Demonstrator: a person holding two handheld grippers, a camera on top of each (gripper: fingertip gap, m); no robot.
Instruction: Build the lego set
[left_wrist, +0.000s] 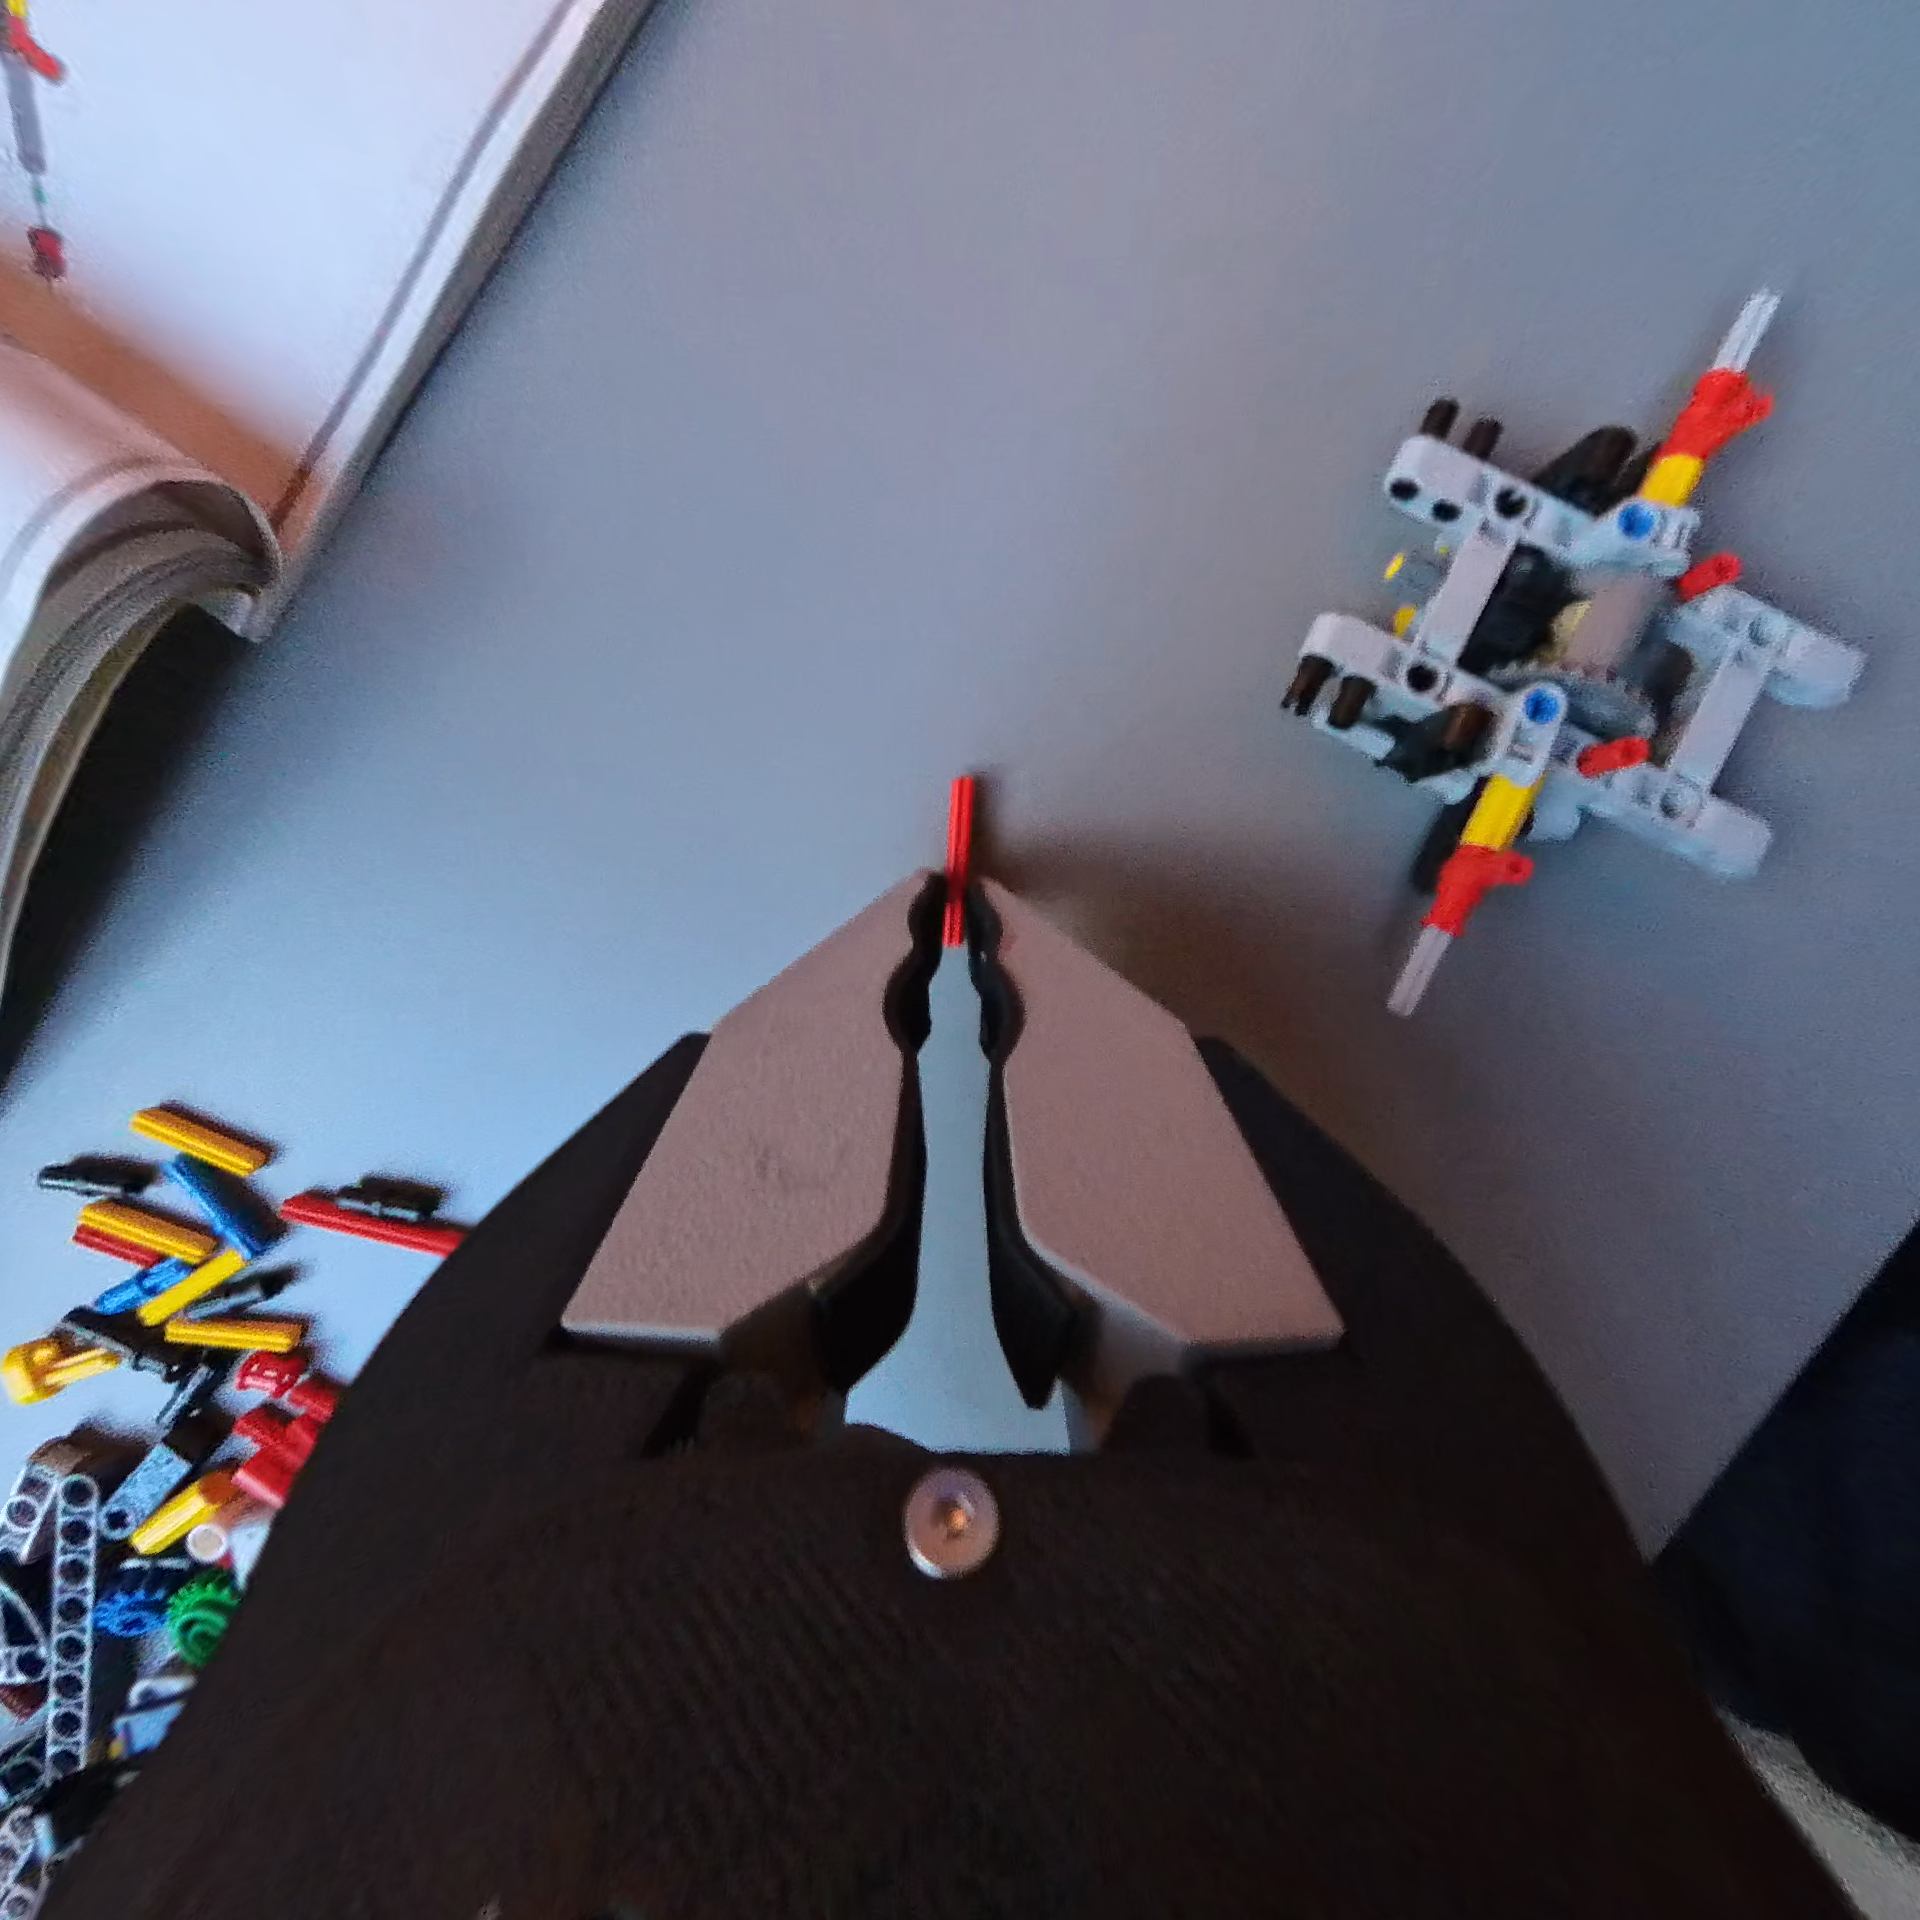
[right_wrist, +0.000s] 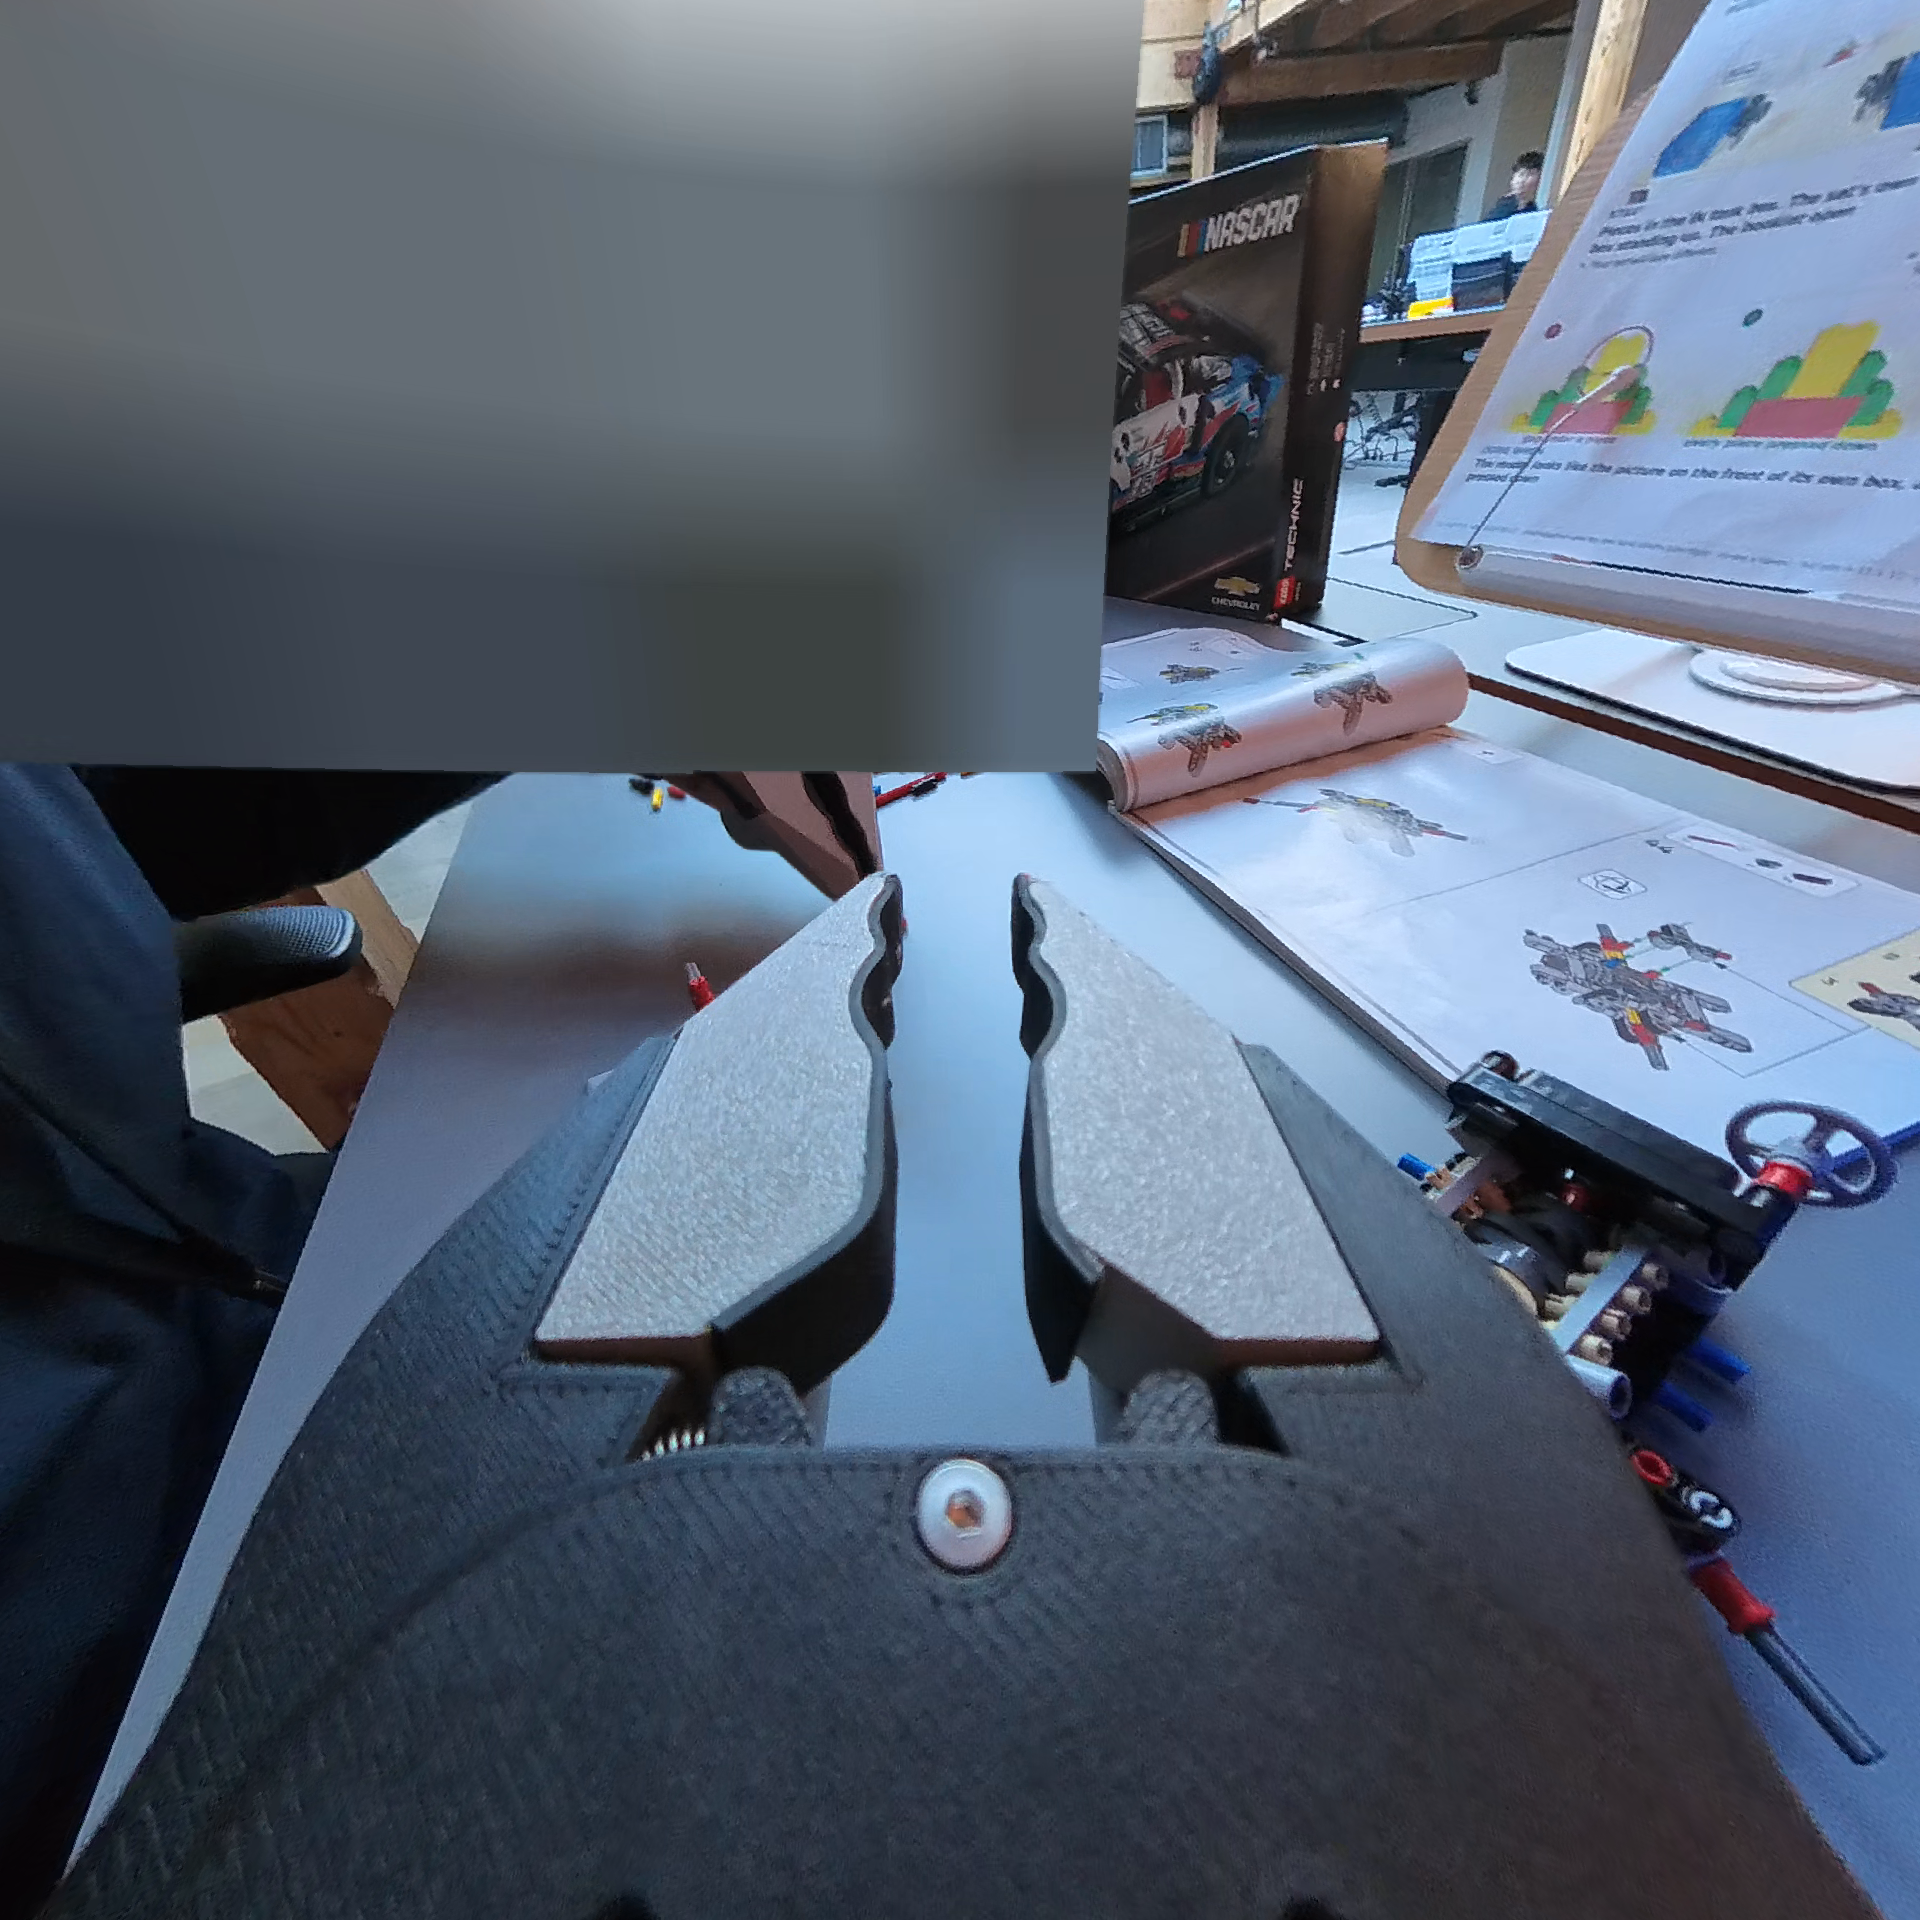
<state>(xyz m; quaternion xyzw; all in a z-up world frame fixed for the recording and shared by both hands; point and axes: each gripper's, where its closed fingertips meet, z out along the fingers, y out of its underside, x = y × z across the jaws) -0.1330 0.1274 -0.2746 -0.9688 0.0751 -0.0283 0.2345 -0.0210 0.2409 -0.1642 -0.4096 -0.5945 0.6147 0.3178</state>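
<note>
My left gripper is clamped on a thin red axle, its two tips pressing the rod from either side at centre frame. The axle's long axis runs nearly straight up the picture, in line with the fingers; its far end points toward the top of the frame over the grey table, and its near end sits just inside the tips. The whole left view is smeared, so I cannot tell whether the axle's far end touches the table.

To the right of centre lies a grey, yellow and red brick assembly, its long rod slanted from upper right to lower left. A heap of loose pieces fills the lower left and is cut off by the frame edge and my gripper body. An open booklet is cropped at the upper left.

My right gripper stands apart with only table showing between its fingers. Just beyond its left tip the other gripper shows partly, under a blurred patch. At lower right a dark built model is half hidden behind my gripper.
</note>
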